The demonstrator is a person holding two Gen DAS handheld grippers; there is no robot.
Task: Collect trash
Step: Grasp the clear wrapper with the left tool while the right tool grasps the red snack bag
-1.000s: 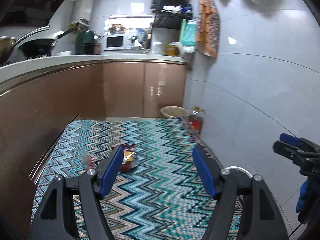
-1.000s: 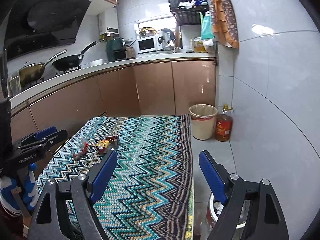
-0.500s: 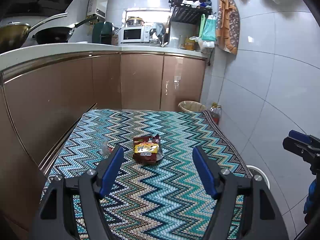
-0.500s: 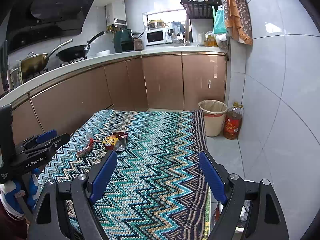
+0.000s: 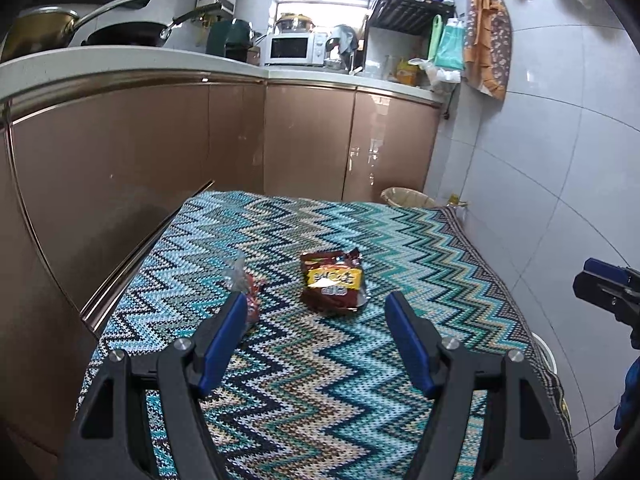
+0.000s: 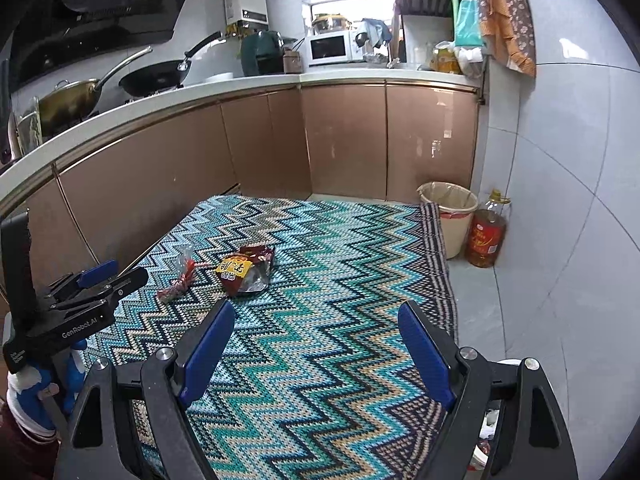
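Snack bag [image 5: 332,285], dark red with a yellow label, lies flat on the zigzag cloth [image 5: 320,380], left of centre. Just beside it on its left, a small crumpled red-and-clear wrapper [image 5: 245,285]; whether the two touch, cannot tell. Left gripper [image 5: 314,312] jaws wide, nothing between them, above the cloth just short of both. Right gripper [image 6: 316,322] also wide and empty, further right. Lined bin [image 6: 450,216] on the floor past the cloth's far right corner, oil bottle [image 6: 486,236] just beside it.
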